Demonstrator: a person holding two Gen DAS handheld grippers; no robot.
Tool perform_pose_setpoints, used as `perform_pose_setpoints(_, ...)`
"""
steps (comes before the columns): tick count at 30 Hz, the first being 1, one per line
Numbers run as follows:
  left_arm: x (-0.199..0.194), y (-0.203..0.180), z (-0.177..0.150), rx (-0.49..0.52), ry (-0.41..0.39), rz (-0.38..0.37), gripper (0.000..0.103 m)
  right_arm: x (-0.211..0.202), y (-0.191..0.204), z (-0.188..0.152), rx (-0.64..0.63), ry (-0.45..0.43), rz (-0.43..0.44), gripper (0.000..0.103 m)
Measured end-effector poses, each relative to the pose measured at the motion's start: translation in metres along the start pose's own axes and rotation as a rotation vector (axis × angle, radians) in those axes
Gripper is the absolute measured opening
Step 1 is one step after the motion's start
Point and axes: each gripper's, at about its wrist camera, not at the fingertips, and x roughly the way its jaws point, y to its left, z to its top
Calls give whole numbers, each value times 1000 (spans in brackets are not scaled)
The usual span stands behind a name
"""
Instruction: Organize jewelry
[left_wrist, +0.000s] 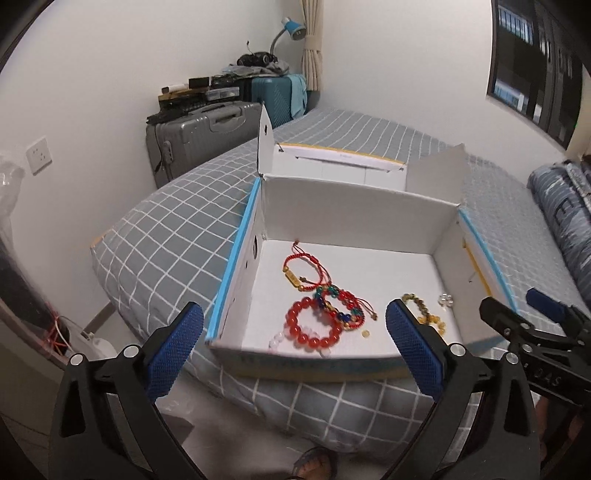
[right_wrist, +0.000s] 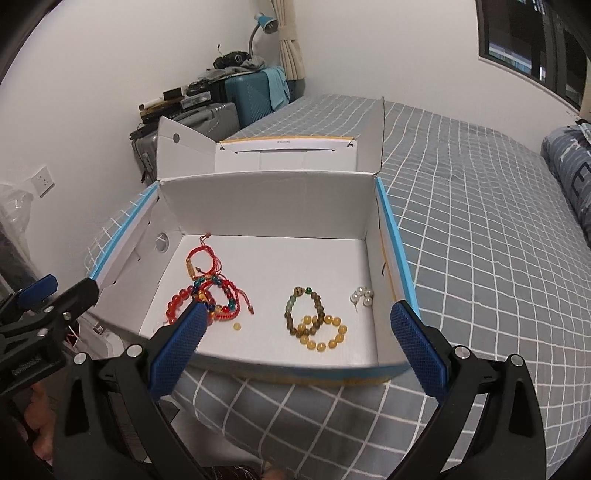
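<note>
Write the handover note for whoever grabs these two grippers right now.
Left gripper: open, holding nothing, in front of the box's near wall.
Right gripper: open, holding nothing, same spot.
All visible jewelry lies inside the open white box on the bed: red bracelets tangled at left, a loose amber bead, olive and amber bracelets overlapping in the middle, pearls at right.
Left to do: separate the tangled and overlapping pieces.
</note>
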Motion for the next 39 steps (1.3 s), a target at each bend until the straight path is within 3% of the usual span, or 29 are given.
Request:
perform_pose_setpoints(16,-22,-2,-54,33,-5,10,97,-30,6,-49,-4,-33,-39,95)
perform_pose_setpoints(39,-16,-6,-58,64,-4,15,97,-26,6,-59,-13,-24,-51,95)
